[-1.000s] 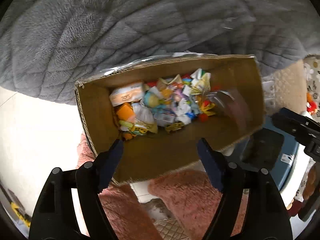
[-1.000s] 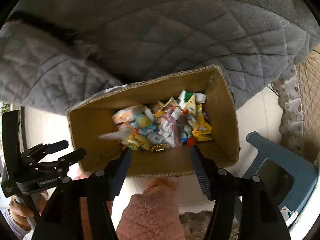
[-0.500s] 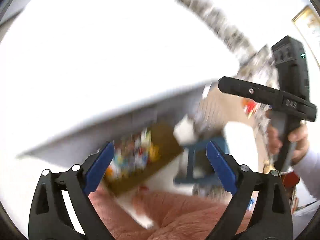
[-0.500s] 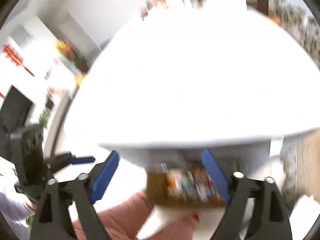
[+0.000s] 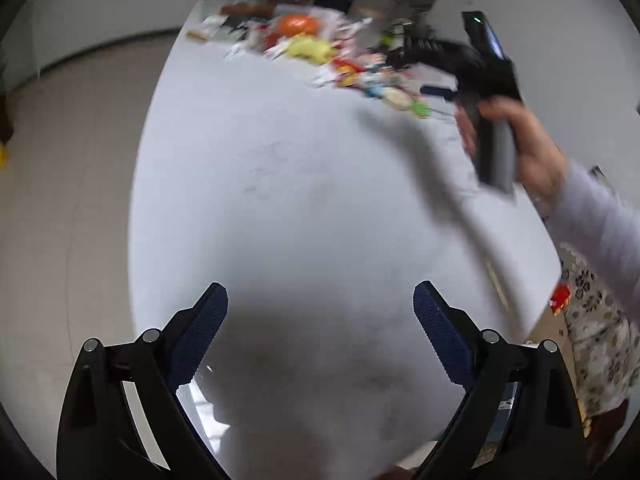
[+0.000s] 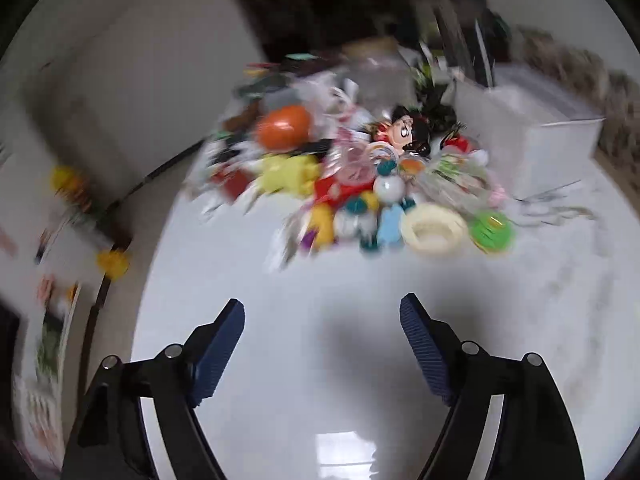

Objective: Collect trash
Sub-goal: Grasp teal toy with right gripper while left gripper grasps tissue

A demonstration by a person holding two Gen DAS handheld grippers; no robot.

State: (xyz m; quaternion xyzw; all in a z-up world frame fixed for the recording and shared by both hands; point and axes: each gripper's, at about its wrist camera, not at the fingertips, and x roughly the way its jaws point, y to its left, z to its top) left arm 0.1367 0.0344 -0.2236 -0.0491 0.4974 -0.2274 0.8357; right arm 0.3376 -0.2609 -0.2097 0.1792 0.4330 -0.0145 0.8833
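Step in hand, as I judge it: reaching for the next pick. The left gripper (image 5: 320, 320) is spread wide with nothing in it; the right gripper (image 6: 322, 332) is apart and empty, its jaws just closing a little. The blurred heap of colourful wrappers and small plastic bits (image 6: 360, 176) sits at the far end of the white oval table (image 6: 280, 300). Next: advance, single out 1 piece. Only the left view shows the person's hand (image 5: 516, 140); only the right view shows the cream ring (image 6: 434, 228).

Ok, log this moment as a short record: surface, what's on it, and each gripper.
surface: white table
clutter: pile of small colourful items at the far end, blurred
notable items: orange ball, cream ring, green disc
left gripper: open, empty
right gripper: open, empty, jaws just narrowing
near half of table: bare
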